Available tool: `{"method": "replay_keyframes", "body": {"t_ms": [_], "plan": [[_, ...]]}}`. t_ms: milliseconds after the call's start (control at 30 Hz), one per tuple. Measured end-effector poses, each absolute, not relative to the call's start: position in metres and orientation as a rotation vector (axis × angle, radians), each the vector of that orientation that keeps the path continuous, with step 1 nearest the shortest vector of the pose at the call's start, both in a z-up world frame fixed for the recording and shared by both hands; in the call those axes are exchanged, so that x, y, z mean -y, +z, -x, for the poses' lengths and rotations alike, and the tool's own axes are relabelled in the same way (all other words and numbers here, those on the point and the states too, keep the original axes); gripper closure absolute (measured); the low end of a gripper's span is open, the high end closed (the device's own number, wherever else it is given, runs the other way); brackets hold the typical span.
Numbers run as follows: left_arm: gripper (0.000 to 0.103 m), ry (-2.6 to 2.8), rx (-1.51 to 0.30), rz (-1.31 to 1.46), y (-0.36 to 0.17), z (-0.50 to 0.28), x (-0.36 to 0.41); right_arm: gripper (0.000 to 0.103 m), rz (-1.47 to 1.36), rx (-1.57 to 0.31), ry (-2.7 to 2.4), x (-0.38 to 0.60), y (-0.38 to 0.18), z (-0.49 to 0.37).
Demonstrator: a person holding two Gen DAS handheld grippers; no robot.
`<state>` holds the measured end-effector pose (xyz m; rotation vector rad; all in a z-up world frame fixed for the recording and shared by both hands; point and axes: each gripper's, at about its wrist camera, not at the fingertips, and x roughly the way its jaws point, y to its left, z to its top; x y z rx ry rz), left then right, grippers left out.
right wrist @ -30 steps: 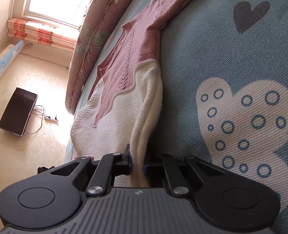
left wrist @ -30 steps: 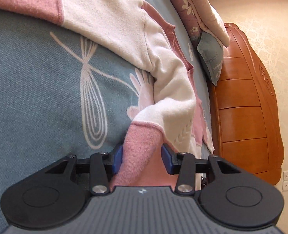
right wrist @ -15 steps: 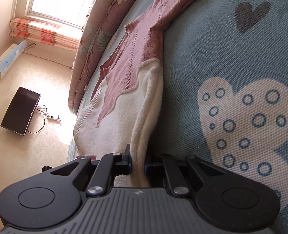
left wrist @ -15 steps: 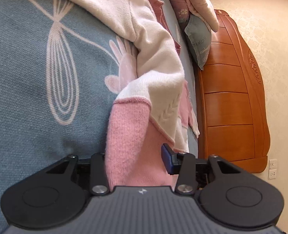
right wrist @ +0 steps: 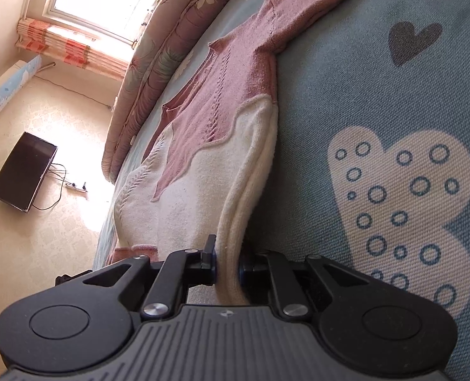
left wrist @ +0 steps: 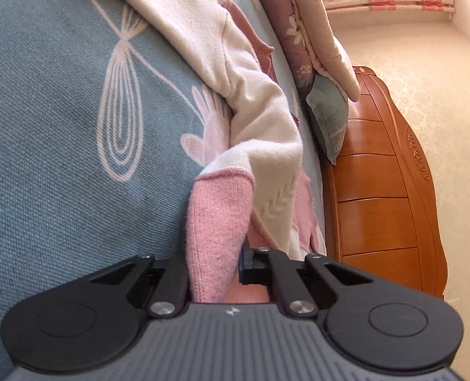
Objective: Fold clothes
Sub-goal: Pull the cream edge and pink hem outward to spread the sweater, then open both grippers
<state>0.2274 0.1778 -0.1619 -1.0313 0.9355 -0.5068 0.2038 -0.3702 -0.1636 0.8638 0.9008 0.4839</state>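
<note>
A pink and cream knitted sweater point(left wrist: 260, 120) lies on a blue patterned bedspread point(left wrist: 44, 127). My left gripper point(left wrist: 214, 270) is shut on the sweater's pink cuff point(left wrist: 215, 222), with the sleeve bunched ahead of it. In the right wrist view the sweater's body point(right wrist: 203, 146) lies flat, pink at the top and cream below. My right gripper point(right wrist: 228, 268) is shut on the cream hem edge point(right wrist: 238, 222) at the sweater's side.
A folded floral quilt point(left wrist: 301, 19) and a teal pillow point(left wrist: 327, 117) lie by the wooden headboard point(left wrist: 381, 190). In the right wrist view the quilt point(right wrist: 158, 50) runs along the bed's far edge, with the floor, a dark monitor point(right wrist: 22, 171) and a window beyond.
My left gripper has closed on the pink cuff and shifted, so the sleeve bunches nearer the fingers. My right gripper keeps its hold on the hem and has barely moved.
</note>
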Motion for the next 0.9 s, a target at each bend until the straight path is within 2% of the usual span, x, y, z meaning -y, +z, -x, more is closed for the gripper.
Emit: {"method": "replay_keyframes", "body": {"t_ms": [167, 300, 433, 533, 567, 767, 900], "plan": [[0.101, -0.562, -0.807, 0.989, -0.103, -0.194, -0.171, 0.089, -0.855, -0.833, 0.454, 0.401, -0.133, -0.202], [0.101, -0.563, -0.788, 1.019, -0.092, -0.173, -0.164, 0.089, -0.786, -0.814, 0.441, 0.418, -0.106, -0.205], [0.100, -0.422, -0.904, 1.079, -0.134, -0.164, -0.172, 0.088, -0.805, -0.845, 0.439, 0.430, -0.114, -0.206], [0.100, -0.305, -0.983, 1.128, -0.176, -0.161, -0.184, 0.077, -0.844, -0.872, 0.440, 0.431, -0.136, -0.198], [0.101, -0.299, -0.989, 1.145, -0.183, -0.161, -0.187, 0.066, -0.856, -0.881, 0.440, 0.432, -0.143, -0.195], [0.095, -0.329, -0.997, 1.160, -0.186, -0.158, -0.182, 0.064, -0.886, -0.910, 0.470, 0.432, -0.169, -0.179], [0.084, -0.346, -1.016, 1.133, -0.182, -0.152, -0.178, 0.062, -0.799, -0.916, 0.508, 0.424, -0.164, -0.167]]}}
